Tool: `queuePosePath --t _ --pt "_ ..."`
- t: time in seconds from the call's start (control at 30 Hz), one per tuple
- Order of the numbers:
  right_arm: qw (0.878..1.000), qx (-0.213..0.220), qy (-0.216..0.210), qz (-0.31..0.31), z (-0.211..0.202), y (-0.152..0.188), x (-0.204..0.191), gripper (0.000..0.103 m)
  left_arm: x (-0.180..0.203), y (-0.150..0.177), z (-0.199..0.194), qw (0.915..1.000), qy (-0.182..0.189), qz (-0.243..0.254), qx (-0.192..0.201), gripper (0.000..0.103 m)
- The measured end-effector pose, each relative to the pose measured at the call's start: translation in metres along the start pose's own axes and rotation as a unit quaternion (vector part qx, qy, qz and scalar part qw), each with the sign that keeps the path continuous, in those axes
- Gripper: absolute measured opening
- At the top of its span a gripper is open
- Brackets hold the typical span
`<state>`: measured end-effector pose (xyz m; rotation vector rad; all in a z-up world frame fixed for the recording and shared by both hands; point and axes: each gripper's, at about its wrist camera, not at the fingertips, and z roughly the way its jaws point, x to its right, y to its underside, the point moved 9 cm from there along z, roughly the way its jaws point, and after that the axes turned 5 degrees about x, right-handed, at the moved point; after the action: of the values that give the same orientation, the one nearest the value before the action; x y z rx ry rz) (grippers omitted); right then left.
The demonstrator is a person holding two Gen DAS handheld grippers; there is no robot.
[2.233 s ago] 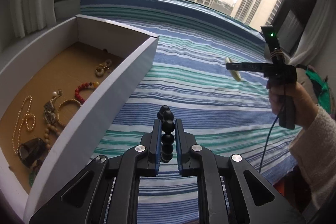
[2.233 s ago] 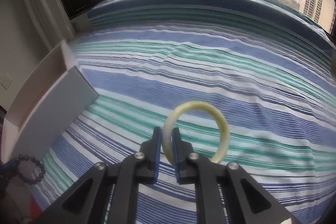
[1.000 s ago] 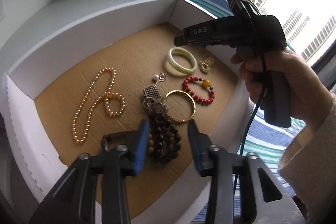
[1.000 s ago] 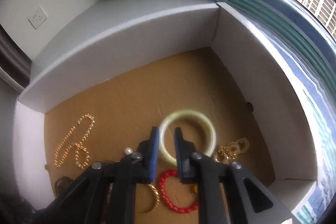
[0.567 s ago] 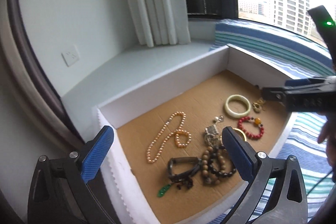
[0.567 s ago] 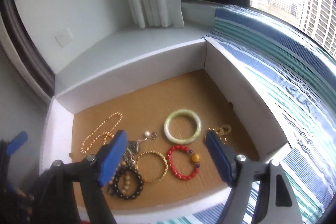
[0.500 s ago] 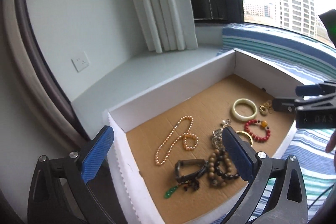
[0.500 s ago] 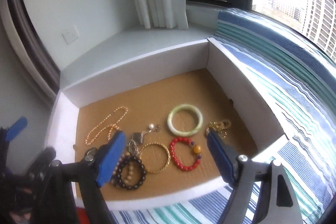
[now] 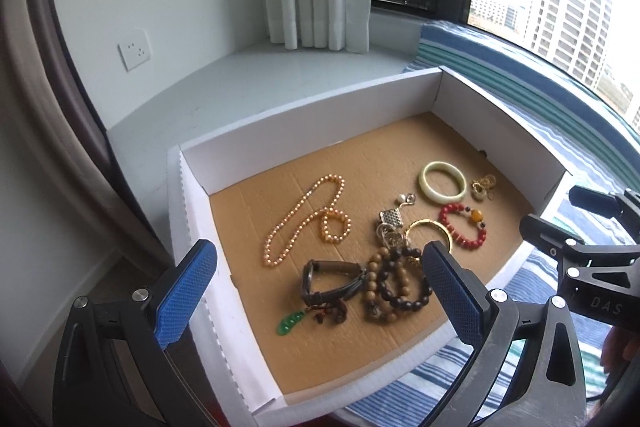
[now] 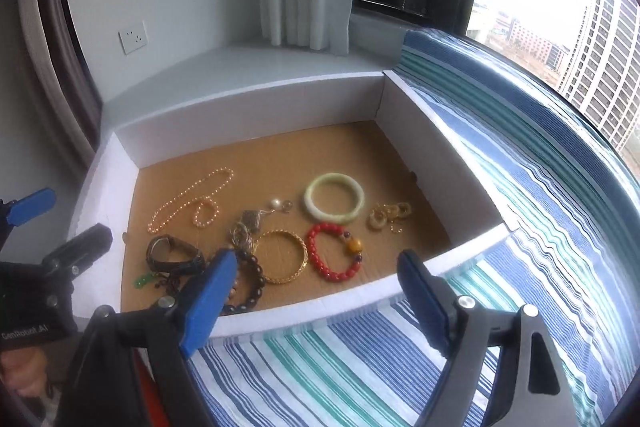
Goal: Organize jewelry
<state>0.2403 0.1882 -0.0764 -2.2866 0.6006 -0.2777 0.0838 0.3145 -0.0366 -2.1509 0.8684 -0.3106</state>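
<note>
A white box [image 9: 304,115] [image 10: 256,107] with a cardboard floor holds the jewelry. The pale jade bangle [image 9: 422,183] [image 10: 334,178] lies flat at its right side. The dark bead bracelet [image 9: 400,307] [image 10: 256,275] lies near the front beside a wooden bead string. My left gripper [image 9: 319,250] hangs above the box front, wide open and empty. My right gripper [image 10: 316,259] hovers over the front wall. Its jaws are opening, with nothing between them.
Also in the box are a pearl necklace [image 9: 304,211], a watch [image 9: 320,279], a gold bangle [image 10: 280,281], a red bead bracelet [image 10: 314,255] and gold rings [image 10: 390,215]. A striped bedspread [image 10: 520,227] lies right of the box. A white ledge [image 9: 280,79] and curtain stand behind.
Both grippers carried their pieces into the box and let go: the dark beads and the jade bangle now lie on the floor. Both jaws opened wide and drew back upward.
</note>
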Motion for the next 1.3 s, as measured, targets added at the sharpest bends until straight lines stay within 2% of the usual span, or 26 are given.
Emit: queuePosePath --t 0.23,0.4,0.83,1.03,1.3 --pt "1.0 -0.007 -0.01 -0.004 0.006 -0.001 -0.012 0.085 -0.01 0.001 0.01 0.9998 -0.019 -0.007 -0.009 0.102" --pt "1.0 -0.021 -0.005 -0.015 0.011 0.0 -0.02 0.09 -0.019 0.002 0.012 0.9993 -0.031 -0.016 -0.015 0.102" --pt "1.0 -0.021 0.002 -0.011 0.01 -0.007 -0.018 0.09 -0.021 0.002 0.008 0.998 -0.02 -0.047 -0.038 0.103" --pt "1.0 -0.027 0.001 -0.005 0.008 -0.008 -0.014 0.09 -0.02 0.004 0.004 0.9968 -0.037 -0.046 -0.053 0.103" --pt "1.0 -0.03 -0.003 -0.006 0.001 -0.011 -0.014 0.09 -0.013 0.005 -0.004 0.9963 -0.02 -0.049 -0.067 0.103"
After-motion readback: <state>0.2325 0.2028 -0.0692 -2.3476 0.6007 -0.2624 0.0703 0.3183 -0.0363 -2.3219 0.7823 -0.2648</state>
